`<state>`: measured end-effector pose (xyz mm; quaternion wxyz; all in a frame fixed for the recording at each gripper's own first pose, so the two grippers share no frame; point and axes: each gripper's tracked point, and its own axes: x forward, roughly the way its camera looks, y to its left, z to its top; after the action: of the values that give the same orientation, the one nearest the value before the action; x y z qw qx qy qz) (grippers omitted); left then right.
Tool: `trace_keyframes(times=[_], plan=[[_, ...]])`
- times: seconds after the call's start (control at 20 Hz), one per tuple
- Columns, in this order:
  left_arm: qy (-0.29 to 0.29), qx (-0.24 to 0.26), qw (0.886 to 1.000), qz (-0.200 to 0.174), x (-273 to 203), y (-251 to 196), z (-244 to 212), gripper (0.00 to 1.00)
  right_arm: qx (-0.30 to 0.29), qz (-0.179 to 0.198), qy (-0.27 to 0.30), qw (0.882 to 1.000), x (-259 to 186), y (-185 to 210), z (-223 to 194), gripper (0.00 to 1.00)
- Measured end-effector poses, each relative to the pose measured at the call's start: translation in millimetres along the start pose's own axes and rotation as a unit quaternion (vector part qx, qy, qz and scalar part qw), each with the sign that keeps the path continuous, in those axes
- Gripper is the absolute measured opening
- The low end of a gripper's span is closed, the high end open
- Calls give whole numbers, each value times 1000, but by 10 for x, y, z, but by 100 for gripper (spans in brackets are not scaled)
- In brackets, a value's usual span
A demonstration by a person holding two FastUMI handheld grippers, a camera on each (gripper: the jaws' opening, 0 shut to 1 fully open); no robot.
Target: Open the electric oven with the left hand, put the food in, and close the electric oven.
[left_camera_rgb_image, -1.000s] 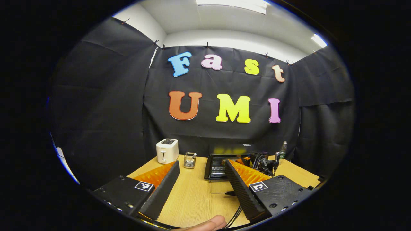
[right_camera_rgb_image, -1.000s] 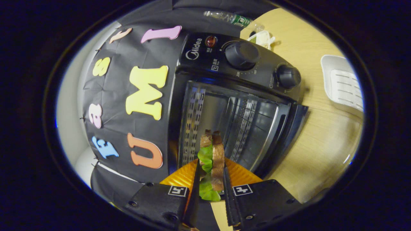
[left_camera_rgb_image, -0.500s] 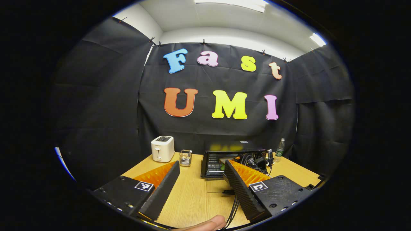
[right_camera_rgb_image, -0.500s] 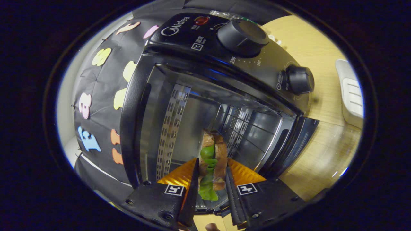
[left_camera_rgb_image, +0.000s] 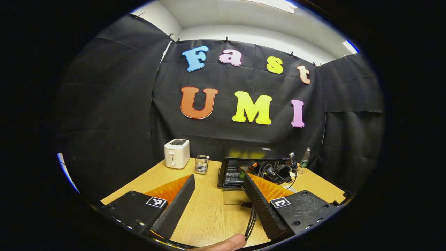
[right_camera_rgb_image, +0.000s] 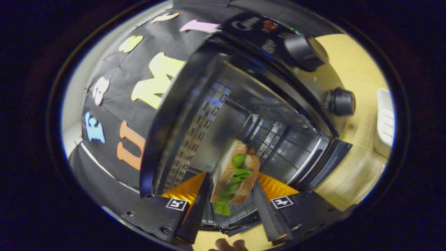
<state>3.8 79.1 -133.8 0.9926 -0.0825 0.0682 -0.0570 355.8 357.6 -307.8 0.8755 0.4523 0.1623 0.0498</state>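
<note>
table [left_camera_rgb_image: 205,216] wood | on it: toaster [left_camera_rgb_image: 177,153], oven [left_camera_rgb_image: 240,169], bottle [left_camera_rgb_image: 305,160]

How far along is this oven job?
Done: the oven is open. In hand: the right gripper, jaws now apart, has just let go of the sandwich inside the cavity. Left: pull out, then close the door with the left gripper, which waits open, back over the table.
</note>
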Motion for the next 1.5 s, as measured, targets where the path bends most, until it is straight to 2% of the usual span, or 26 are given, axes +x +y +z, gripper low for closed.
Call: trace_keyframes(times=[0.05, 0.1, 0.15, 0.2, 0.25, 0.3, 0.75, 0.9, 1.05, 1.3, 1.5], plan=[[0, -1, 1000, 0, 22, 6, -13, 93, -33, -8, -1, 999, 24, -5, -26, 79], [1, -1, 1000, 1, 34, 25, -21, 93, -67, -13, 2, 998, 38, 1, -60, 87], [2, -2, 1000, 1, 22, 25, -21, 93, -100, -20, 7, 995, 41, -1, -101, 92], [2, -3, 1000, 1, 20, 38, -30, 93, -135, -34, 15, 990, 55, -38, -124, 83], [4, -4, 1000, 2, 41, 52, -49, 93, -167, -42, 17, 985, 76, -77, -157, 83], [6, -6, 1000, 4, 43, 73, -61, 93, -189, -46, 16, 981, 79, -100, -167, 98], [8, -33, 999, 6, 56, 204, -113, 92, -308, -69, 82, 945, 113, -200, -296, 99], [12, -31, 999, 9, 42, 211, -128, 94, -352, -82, 117, 925, 96, -264, -364, 100], [3, -26, 1000, -3, 33, 120, -93, 94, -380, -101, 148, 908, 77, -329, -420, 100], [-1, -11, 1000, -8, 10, 60, -92, 94, -393, -122, 197, 890, -146, -354, -440, 100], [4, -7, 1000, -8, -7, 32, -135, 94, -399, -109, 198, 889, -404, -258, -343, 100]])
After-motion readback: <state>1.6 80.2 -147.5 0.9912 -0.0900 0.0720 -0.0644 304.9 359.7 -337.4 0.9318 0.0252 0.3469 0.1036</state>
